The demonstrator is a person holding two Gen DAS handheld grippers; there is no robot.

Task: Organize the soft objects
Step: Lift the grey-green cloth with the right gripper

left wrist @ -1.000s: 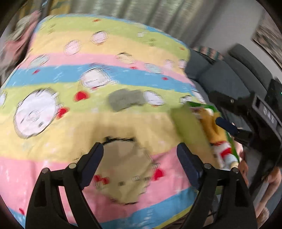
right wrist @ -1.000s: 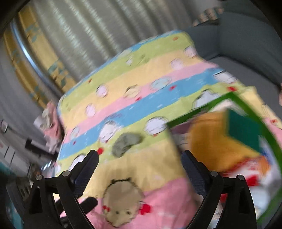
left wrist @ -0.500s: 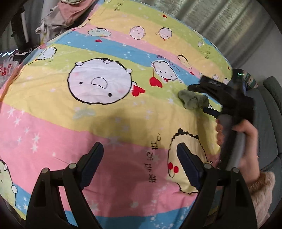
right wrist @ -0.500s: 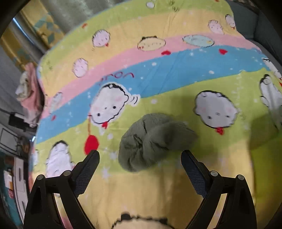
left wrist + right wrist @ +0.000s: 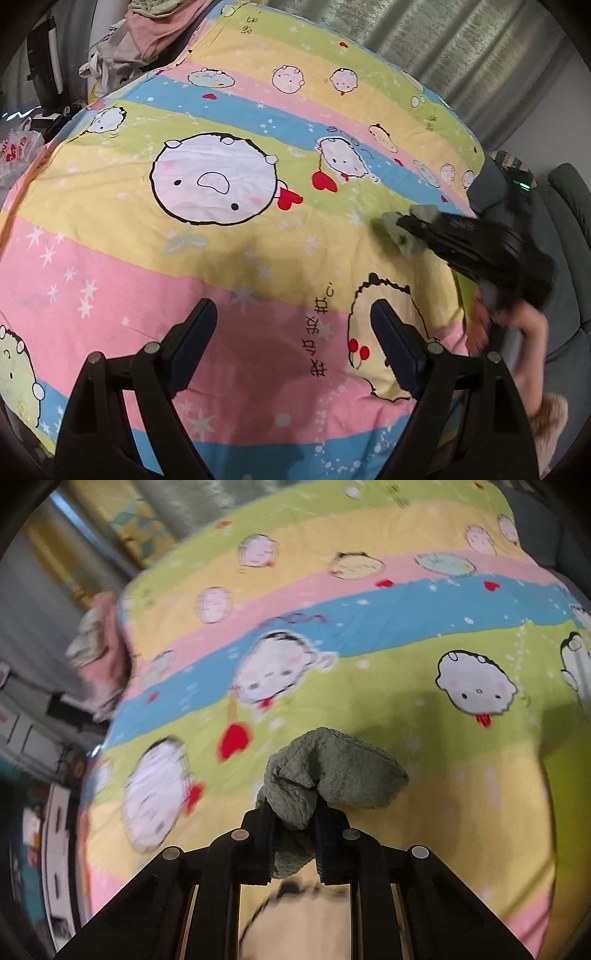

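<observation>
R gripper (image 5: 293,825) closing on green cloth (image 5: 332,771), maybe lying crosswise.

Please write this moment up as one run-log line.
right gripper: jaws closing, pinching fuzzy grey-green cloth | left gripper: open, empty, over striped cartoon-print blanket | cloth on blanket

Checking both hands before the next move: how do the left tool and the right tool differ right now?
The left tool has its jaws spread wide with nothing between them; the right tool's jaws are closing, pinching the fuzzy green cloth. The left tool hangs over bare pink stripe of the striped blanket; the right tool is at the cloth on a yellow-green stripe. Both are black, two-fingered, and angled down at the blanket.
</observation>
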